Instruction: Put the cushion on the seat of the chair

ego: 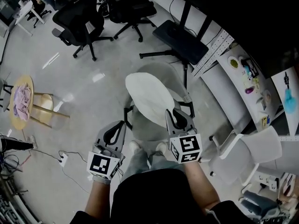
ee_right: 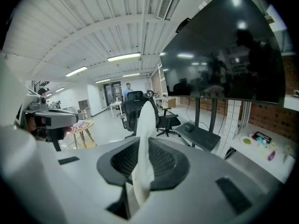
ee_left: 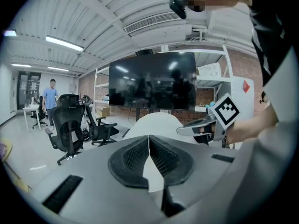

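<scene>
Head view, nearest: person's forearms reach forward, one hand-held gripper in each hand, marker cubes facing up.
Left hand-held gripper (ego: 120, 126): jaws closed. The left gripper view shows a thin white sliver pinched between the pads, which looks like the near left edge of the cushion.
Right hand-held gripper (ego: 172, 113): clamped on the cushion's near right edge. In the right gripper view the white fabric stands up between the pads.
Cushion (ego: 147, 97): white, oval, held between both grippers above the chair. It hides most of the seat, and I cannot tell whether it touches the seat.
Chair (ego: 170, 78): light grey with dark armrests either side, directly in front of the person's shoes (ego: 135, 146).
Floor, left: power strip (ego: 63, 158) with trailing cable, well apart from the chair.
Side table (ego: 21, 101): round, wooden, with a pink cloth (ego: 21, 99) lying on top, further left.
Right side: white chair (ego: 247, 153), and beyond it a tabletop (ego: 231, 76) carrying small coloured items.
Beyond the chair: black stand base (ego: 180, 41) on the floor, carrying a large dark screen (ee_left: 152, 80).
Far left: two black office chairs (ego: 79, 17).
Farthest: a person in a blue shirt (ee_left: 49, 99) standing by a desk.
</scene>
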`<state>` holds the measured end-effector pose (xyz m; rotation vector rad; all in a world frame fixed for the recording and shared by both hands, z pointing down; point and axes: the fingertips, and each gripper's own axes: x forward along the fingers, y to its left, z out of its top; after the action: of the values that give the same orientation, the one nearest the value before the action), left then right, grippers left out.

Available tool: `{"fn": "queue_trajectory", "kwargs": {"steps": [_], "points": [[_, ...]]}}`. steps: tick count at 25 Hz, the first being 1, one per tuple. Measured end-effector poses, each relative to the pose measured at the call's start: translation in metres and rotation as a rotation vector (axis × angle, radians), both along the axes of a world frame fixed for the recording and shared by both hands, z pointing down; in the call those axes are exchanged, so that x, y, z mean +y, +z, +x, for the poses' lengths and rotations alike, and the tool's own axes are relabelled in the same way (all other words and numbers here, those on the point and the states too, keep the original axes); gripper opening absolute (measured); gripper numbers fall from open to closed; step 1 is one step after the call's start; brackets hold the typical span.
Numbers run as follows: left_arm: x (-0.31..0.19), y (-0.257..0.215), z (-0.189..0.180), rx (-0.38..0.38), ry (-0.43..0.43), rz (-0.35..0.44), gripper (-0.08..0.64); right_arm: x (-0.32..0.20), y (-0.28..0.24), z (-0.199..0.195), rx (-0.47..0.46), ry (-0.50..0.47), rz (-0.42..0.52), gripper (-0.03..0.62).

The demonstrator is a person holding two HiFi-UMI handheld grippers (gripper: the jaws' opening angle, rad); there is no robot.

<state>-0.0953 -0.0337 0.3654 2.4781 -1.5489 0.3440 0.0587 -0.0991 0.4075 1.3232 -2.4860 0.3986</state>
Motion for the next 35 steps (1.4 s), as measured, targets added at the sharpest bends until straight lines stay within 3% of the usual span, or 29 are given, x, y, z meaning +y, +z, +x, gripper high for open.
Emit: {"fn": "queue_trajectory", "kwargs": {"steps": [8,24,35], "points": [[0.005,0.021,-0.007,0.018,0.018,-0.043,0.014,0.012,0.028,-0.003,0.035,0.015,-0.061,0.060],[0.020,0.066,-0.002,0.024,0.113,-0.177,0.014,0.032,0.135,-0.004,0.052,0.109,-0.286,0.060],[0.037,0.077,-0.027,0.016,0.131,-0.210,0.014,0.036,0.172,-0.035,0.000,0.153,-0.381,0.060]]}}
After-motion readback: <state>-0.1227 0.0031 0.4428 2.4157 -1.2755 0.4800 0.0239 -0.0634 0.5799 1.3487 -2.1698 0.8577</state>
